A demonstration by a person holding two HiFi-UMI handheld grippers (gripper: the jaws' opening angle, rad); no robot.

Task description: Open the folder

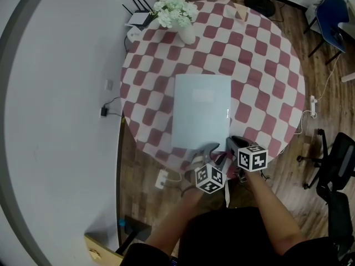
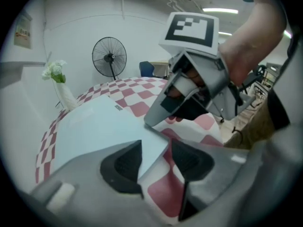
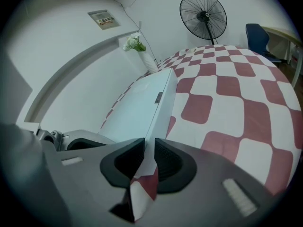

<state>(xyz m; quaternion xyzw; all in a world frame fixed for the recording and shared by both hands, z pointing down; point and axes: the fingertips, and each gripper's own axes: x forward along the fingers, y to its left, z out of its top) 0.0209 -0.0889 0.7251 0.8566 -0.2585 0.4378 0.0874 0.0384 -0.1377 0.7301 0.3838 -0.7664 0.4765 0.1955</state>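
The folder (image 1: 201, 111) lies by the near edge of the counter (image 1: 266, 65). The right hand-held gripper (image 3: 149, 149) pinches its edge, likely to lift the cover. The left hand-held gripper (image 2: 156, 157) sits loose around its corner.

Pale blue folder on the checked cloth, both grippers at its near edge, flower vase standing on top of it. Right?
One slip: the vase stands on the checked cloth at the far edge, clear of the folder, as the head view shows. The left gripper and right gripper are at its near edge.
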